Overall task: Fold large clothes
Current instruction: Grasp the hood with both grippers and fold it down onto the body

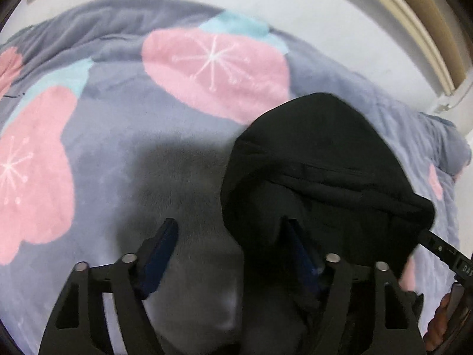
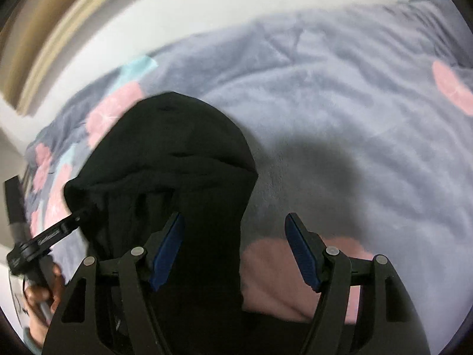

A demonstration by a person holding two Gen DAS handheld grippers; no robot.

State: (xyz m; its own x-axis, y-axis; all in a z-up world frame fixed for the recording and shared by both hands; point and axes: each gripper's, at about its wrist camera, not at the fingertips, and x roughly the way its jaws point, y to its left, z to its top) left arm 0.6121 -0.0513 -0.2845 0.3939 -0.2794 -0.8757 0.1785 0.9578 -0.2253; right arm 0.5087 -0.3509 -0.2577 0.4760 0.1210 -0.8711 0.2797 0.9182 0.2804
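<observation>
Garment: black, thick-fabric piece of clothing [image 1: 319, 162] – bunched, lying on the bed between both tongs, hood-like rounded end pointing away.
Bedding: grey fleece blanket with pink and teal blossoms [image 1: 124, 124] – spread beneath, shadowed beside the garment.
Left tongs [image 1: 233, 254]: jaws apart – right blue pad [image 1: 304, 254] over black cloth, left pad over blanket; no pinch visible.
Right tongs [image 2: 235, 248]: jaws apart – left blue pad [image 2: 167, 248] at the cloth's edge, right pad over blanket; grip cannot be told.
Background: white wall [image 2: 207, 9], beige trim.
</observation>
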